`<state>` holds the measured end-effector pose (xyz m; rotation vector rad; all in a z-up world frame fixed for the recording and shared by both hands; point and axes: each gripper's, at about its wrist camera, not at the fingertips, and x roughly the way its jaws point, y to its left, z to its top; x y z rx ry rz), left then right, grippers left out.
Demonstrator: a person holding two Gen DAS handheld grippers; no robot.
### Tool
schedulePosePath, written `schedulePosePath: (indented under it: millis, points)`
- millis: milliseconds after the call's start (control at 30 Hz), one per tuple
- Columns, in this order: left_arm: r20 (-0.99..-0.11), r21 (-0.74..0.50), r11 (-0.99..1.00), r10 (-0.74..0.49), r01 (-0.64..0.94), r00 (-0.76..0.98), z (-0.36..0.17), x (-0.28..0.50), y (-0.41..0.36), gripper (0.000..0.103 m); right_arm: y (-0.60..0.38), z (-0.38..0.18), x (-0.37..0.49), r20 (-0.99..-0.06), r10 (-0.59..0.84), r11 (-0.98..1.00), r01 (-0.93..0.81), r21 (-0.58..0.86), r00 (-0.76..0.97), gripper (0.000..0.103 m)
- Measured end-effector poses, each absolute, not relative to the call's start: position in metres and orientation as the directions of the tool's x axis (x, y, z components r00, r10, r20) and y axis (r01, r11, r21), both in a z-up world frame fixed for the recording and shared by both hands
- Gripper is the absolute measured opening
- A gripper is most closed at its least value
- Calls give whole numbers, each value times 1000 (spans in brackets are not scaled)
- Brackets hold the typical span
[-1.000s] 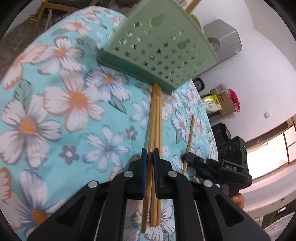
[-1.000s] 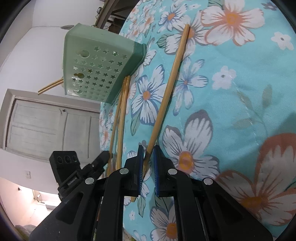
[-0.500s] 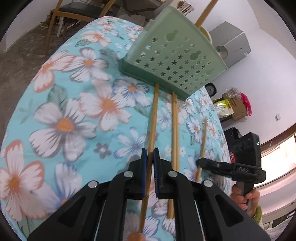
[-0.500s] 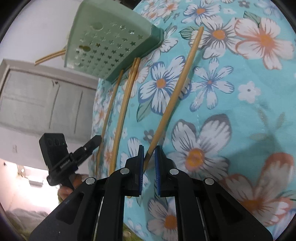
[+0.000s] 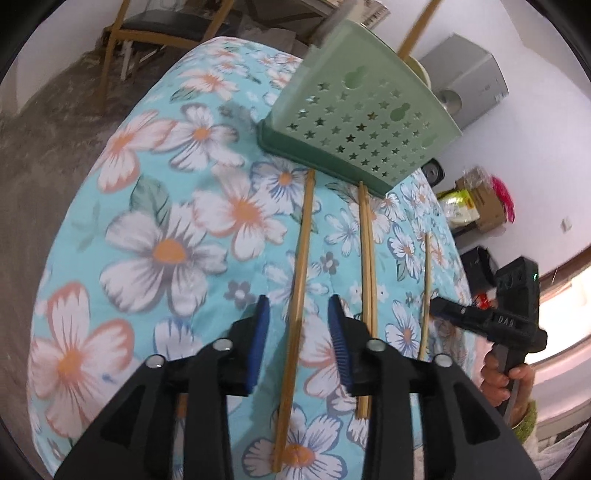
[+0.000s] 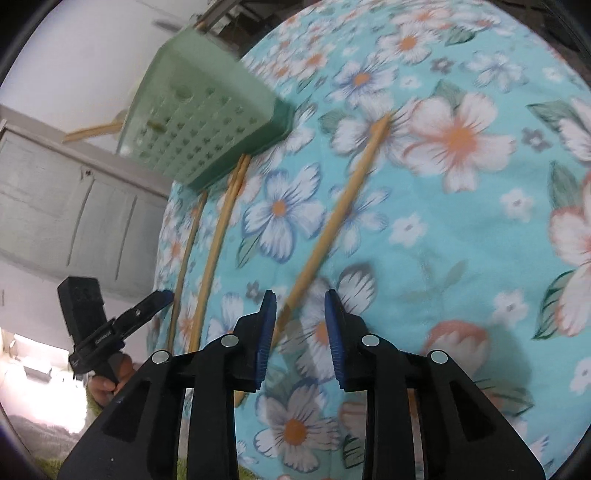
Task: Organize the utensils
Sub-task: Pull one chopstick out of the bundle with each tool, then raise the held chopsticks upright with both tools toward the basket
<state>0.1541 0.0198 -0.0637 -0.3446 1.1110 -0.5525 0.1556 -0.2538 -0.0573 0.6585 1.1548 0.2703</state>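
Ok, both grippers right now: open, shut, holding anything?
Left gripper: open, just been opening; chopstick between jaws, ungripped.
Right gripper: open, just been opening; single chopstick ungripped.

We see both the left gripper [image 5: 300, 319] and right gripper [image 6: 300, 314] angled downward, their jaws having just been opening, pads parted.

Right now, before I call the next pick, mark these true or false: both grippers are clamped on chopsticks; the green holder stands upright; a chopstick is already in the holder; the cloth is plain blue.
1. Both grippers clamp chopsticks: false. The left gripper and right gripper have just been opening; a chopstick lies between each one's pads, untouched.
2. The holder stands upright: true.
3. A chopstick is in the holder: true, one sticks out on top.
4. The cloth is plain blue: false, it is flowered.
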Motion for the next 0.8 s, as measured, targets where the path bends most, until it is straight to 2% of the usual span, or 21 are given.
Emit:
schedulePosePath:
  millis: [133,433,800]
  points:
    - [-808,-409,861,-495,302,319,-64,163,1,36,-271,-59,161,-752,497,773,173,611,432,27]
    - [-837,-351,881,-447,318,315,-66,204,-24,35,-295,-62,179,-737,473,747,223,626,483,27]
    - [-855,-273,900,-389,339,344,-66,247,-53,23,-296,-71,216,-733,447,737,253,626,512,16]
